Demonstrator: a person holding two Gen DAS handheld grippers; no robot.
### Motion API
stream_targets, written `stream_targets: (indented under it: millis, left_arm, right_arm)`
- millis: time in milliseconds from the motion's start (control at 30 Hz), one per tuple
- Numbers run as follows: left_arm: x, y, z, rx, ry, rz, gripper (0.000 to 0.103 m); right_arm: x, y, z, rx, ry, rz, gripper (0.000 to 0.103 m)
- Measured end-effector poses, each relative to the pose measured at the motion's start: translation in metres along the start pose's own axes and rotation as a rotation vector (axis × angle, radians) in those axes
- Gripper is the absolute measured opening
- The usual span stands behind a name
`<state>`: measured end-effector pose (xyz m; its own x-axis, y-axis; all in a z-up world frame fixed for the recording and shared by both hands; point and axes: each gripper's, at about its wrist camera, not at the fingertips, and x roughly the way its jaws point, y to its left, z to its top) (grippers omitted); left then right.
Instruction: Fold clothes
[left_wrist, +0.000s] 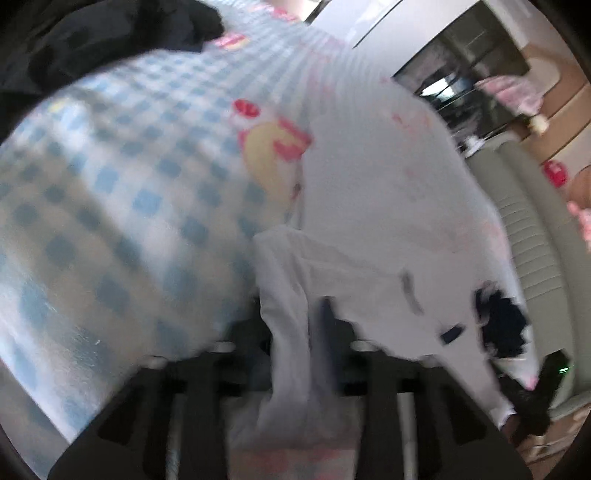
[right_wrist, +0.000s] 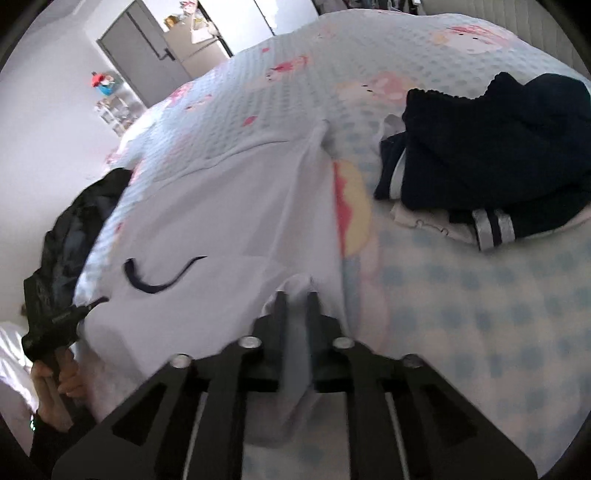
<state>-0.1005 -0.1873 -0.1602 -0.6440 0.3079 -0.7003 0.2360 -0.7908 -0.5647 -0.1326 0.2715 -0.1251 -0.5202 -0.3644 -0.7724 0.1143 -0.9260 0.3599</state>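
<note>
Two wrist views, both blurred. Surface: a bed under a blue-and-white checked bedspread (right_wrist: 480, 314) printed with pink and yellow cartoon figures. A white garment (right_wrist: 221, 229) lies spread across it, a thin dark cord (right_wrist: 159, 284) curling over the cloth. Further along the bed, well apart from the white piece, sits a heap of dark navy clothes (right_wrist: 491, 155) with a striped cuff (right_wrist: 493, 227) showing at the near edge. At the far side of the bed a dark jacket (right_wrist: 59, 258) hangs off the edge. Room: pale wall, a grey door (right_wrist: 144, 62), a small shelf of toys. The left view shows a ribbed pale headboard or sofa panel (left_wrist: 532, 236) and a dark cabinet (left_wrist: 476, 70).

Right gripper (right_wrist: 295, 306): fingers (right_wrist: 279, 314) stand close together, a fold of the white garment running up between them; through the blur, whether the pads actually press it cannot be told.

Left gripper (left_wrist: 291, 347): fingers set wide apart, white garment (left_wrist: 369, 206) draped down through the gap, not pinched. Only one finger (left_wrist: 327, 314) shows clearly; the other is hidden by cloth
</note>
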Motion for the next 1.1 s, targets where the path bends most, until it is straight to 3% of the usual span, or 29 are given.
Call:
stream_targets:
  millis: [33,100,200,367,433,467,500,533,600,733,833,967,1033,1100]
  left_arm:
    - [-0.001,0.001,0.000,-0.006,0.001,0.001,0.071]
    - [-0.001,0.005,-0.001,-0.020,0.014,0.023,0.071]
    - [-0.007,0.003,-0.013,0.006,0.026,0.076,0.071]
    - [-0.007,0.001,-0.032,0.046,0.064,0.148,0.071]
    - [0.005,-0.003,-0.033,0.102,0.097,0.193,0.064]
    - [0.006,-0.009,-0.033,0.125,0.099,0.197,0.056]
    - [0.007,-0.015,-0.033,0.146,0.099,0.197,0.041]
    - [0.001,-0.021,-0.032,0.162,0.083,0.209,0.030]
    - [-0.012,-0.027,-0.032,0.168,0.062,0.191,0.023]
    - [-0.050,-0.031,-0.036,0.153,0.005,0.058,0.020]
    - [-0.080,-0.046,-0.046,0.249,-0.003,0.053,0.020]
    - [-0.103,-0.043,-0.059,0.227,0.048,0.030,0.020]
    - [-0.092,-0.035,-0.065,0.225,0.110,0.058,0.030]
    - [-0.095,-0.025,-0.067,0.200,0.064,0.086,0.030]
  right_arm:
    - [0.001,-0.001,0.001,-0.004,0.004,0.003,0.049]
    - [0.008,-0.003,0.005,-0.007,0.026,-0.001,0.066]
    - [0.014,-0.005,0.005,0.005,0.062,0.033,0.066]
    - [0.025,-0.009,-0.021,-0.023,0.093,-0.022,0.066]
    - [0.025,-0.011,-0.033,0.005,0.066,-0.036,0.066]
    - [0.024,-0.008,-0.038,0.011,0.048,-0.051,0.065]
    - [0.023,-0.003,-0.041,-0.003,0.047,-0.069,0.052]
    - [0.021,0.003,-0.040,-0.032,0.051,-0.088,0.023]
    - [0.012,0.015,-0.035,-0.083,0.043,-0.118,0.013]
    - [-0.029,0.018,-0.029,-0.069,-0.038,-0.099,0.009]
    - [-0.058,0.020,-0.036,-0.043,-0.067,-0.047,0.009]
    - [-0.092,0.024,-0.051,-0.043,-0.095,-0.024,0.009]
    - [-0.091,0.020,-0.063,-0.049,-0.066,-0.045,0.010]
    - [-0.069,0.012,-0.075,-0.078,0.052,-0.102,0.013]
